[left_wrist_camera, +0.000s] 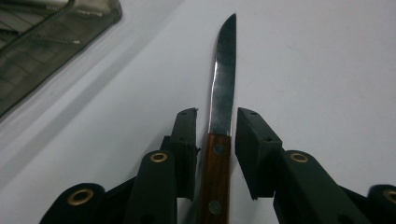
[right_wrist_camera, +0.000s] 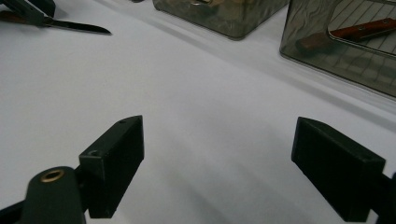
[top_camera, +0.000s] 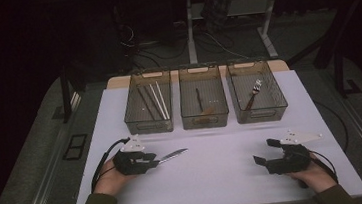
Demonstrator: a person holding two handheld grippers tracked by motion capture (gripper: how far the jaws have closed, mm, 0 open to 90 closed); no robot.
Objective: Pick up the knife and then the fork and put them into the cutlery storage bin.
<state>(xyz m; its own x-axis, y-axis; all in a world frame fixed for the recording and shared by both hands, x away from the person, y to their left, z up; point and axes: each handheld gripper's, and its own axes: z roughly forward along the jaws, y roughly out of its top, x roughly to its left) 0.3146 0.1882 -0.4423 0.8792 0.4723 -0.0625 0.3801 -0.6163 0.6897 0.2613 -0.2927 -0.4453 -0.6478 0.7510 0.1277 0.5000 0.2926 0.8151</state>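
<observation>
Knife (left_wrist_camera: 223, 84): wooden handle, steel blade, lying on the table (top_camera: 216, 174) between the jaws of our left tongs (left_wrist_camera: 215, 126), which flank the handle top, a sliver of gap each side. We judge it light, stiff, blade slick and sharp; grip the wood. Right tongs (right_wrist_camera: 215, 158) spread wide, empty. Three bins (top_camera: 204, 104) stand ahead; open tabletop between.

three bins (top_camera: 204, 104), one knife (top_camera: 172, 156), two grippers (top_camera: 135, 161), one fork (top_camera: 253, 93)
</observation>
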